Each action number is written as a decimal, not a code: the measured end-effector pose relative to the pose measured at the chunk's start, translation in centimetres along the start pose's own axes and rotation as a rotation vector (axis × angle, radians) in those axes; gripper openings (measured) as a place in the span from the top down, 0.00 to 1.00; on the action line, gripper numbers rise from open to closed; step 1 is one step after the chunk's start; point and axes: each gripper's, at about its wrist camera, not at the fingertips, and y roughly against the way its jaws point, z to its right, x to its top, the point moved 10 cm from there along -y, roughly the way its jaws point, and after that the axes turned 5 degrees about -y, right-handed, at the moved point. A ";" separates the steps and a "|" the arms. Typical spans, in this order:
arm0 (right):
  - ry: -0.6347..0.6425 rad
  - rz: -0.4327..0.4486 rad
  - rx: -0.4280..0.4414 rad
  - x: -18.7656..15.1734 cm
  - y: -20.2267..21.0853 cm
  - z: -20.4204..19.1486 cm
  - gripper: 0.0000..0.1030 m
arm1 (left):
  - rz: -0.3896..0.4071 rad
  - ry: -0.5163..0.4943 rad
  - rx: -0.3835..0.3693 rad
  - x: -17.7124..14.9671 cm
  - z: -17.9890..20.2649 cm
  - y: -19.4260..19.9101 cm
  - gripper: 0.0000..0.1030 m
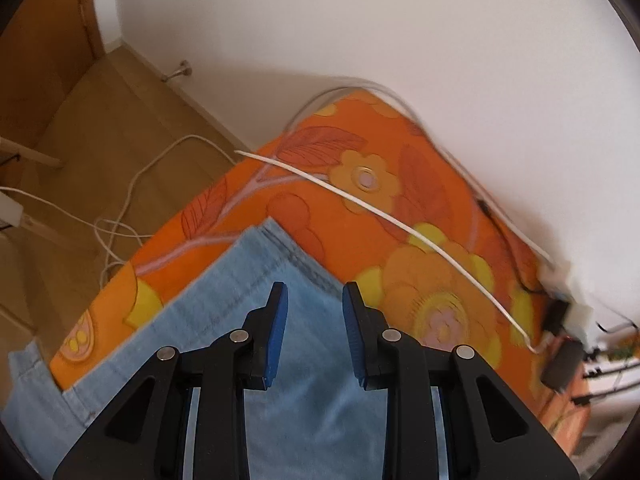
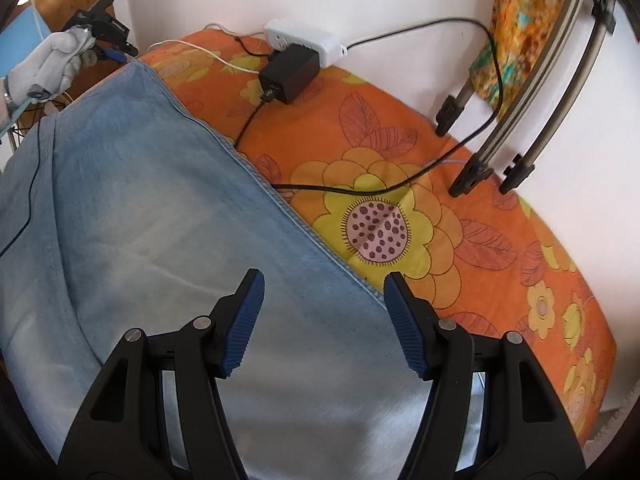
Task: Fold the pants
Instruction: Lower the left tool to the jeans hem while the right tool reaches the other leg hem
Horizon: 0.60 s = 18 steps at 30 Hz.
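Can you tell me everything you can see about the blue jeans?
The jeans are light blue denim, faded paler in the middle, with stitched seams along the edges. They lie spread flat on the orange flowered cover, one corner hanging off its edge. A thin black cable crosses them. Neither gripper grips them.

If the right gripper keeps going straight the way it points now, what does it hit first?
Most likely the jeans: the right gripper points down at the denim, close to its stitched edge, with nothing between the open fingers. The orange sheet lies just past that edge. Depth is hard to judge.
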 end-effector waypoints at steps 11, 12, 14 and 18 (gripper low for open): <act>-0.022 -0.007 0.093 -0.2 -1.7 2.3 0.37 | 0.002 0.037 0.112 1.4 -1.2 -2.4 0.74; -0.009 -0.006 0.095 -0.3 -1.6 2.4 0.37 | 0.013 0.025 0.123 1.6 -1.0 -2.6 0.74; 0.008 -0.007 0.096 -0.4 -1.6 2.5 0.37 | 0.036 -0.023 0.157 1.5 -0.6 -2.6 0.74; 0.016 -0.033 0.129 -0.7 -2.2 2.7 0.37 | 0.082 -0.095 0.219 1.3 -0.7 -2.4 0.87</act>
